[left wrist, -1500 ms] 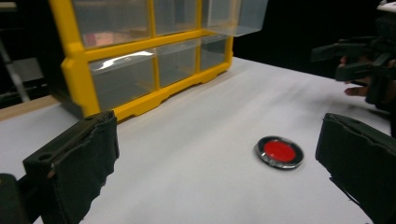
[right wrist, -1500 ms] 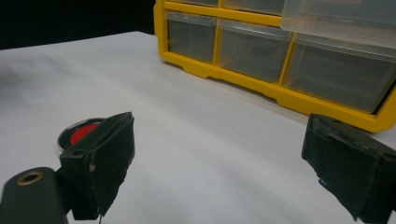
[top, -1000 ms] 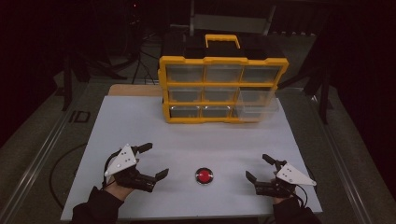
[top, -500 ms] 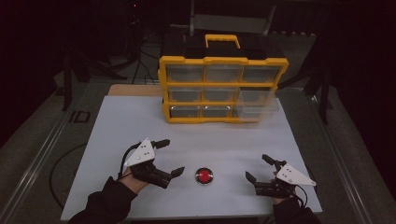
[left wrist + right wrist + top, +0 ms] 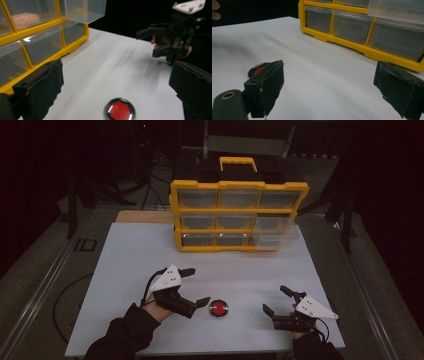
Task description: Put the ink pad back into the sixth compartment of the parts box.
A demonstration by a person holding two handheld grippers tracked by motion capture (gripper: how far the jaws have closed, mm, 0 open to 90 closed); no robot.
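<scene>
Both your grippers are wide & empty. Left gripper [image 5: 192, 286] is by the red button [image 5: 219, 308] near the worktop's front edge; you could bump it.

We see a yellow drawer cabinet [image 5: 239, 215] upright at the far middle of the white surface [image 5: 125, 265] — nine clear drawers in three rows, a yellow handle on its black top. Its middle-right drawer [image 5: 276, 231] is pulled out. A round red button [image 5: 219, 308] with a silver rim lies flat near the front edge — well apart from the cabinet.
</scene>
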